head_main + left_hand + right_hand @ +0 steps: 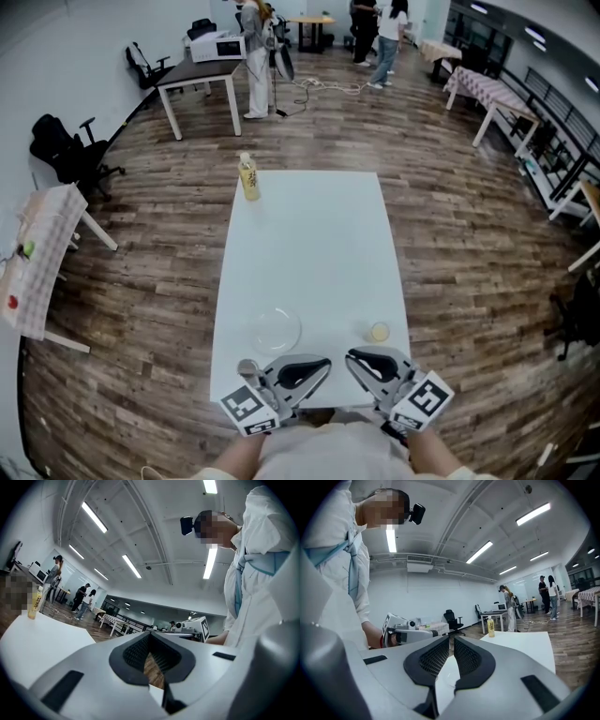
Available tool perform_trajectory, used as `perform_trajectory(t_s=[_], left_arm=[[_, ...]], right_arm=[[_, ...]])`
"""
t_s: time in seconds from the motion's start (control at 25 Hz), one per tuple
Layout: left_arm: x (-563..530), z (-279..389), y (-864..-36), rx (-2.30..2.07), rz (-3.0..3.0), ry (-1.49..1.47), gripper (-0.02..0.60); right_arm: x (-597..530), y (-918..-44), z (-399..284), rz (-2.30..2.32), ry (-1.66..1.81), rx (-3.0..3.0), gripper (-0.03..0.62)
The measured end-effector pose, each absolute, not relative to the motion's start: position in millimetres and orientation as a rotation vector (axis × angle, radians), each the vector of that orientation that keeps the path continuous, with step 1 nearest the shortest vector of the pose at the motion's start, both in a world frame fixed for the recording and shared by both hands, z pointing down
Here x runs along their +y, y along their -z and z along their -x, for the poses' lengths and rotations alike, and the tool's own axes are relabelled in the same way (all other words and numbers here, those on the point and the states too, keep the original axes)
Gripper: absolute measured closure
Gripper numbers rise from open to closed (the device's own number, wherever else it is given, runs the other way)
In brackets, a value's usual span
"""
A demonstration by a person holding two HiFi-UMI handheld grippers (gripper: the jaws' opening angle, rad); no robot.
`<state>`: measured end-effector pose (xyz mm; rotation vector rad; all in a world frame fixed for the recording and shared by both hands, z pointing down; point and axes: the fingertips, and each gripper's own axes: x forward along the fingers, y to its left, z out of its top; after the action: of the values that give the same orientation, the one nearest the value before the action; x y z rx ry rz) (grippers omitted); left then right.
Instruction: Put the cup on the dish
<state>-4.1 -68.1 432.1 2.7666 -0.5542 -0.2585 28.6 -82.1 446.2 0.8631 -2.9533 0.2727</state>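
Cup [379,332] near the surface's right edge looks small, light, rigid, best pinched across its rim; left tongs [319,366] and right tongs [356,360] sit closed, empty.

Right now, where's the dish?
Head view: the clear dish sits near-left on the table, just ahead of the left claw, with the yellowish cup to its right.

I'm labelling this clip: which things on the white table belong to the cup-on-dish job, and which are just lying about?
Job:
yellowish cup
clear dish

Lying about:
yellow bottle, far end
small grey round thing, near left corner, too small to identify
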Motion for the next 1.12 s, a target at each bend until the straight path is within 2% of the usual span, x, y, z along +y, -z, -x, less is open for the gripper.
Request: perform_trajectory(t_s=[0.16,0.28,0.52,1.12], left_arm=[[-68.4,4.0,-435.5,-0.568,-2.761,0.242,0.580],[-67.1,3.8,-439.3,-0.580,-2.754,0.225,0.580],[-64.8,0.9,-442.2,-0.590,-2.752,0.195,0.580],[-54.1,-6.7,-451.5,-0.573,-2.748,0.101,0.580]], right_arm=[[-86.7,-442.0,-37.2,-0.873,-0.247,-2.977,0.548],[-91.3,-441.8,-41.9,-0.870,-0.253,-2.994,0.457],[-100.8,-449.0,-55.9,-0.909,-0.224,-2.968,0.400],[-121.7,-497.1,-103.6,-1.019,-0.187,-2.803,0.339]])
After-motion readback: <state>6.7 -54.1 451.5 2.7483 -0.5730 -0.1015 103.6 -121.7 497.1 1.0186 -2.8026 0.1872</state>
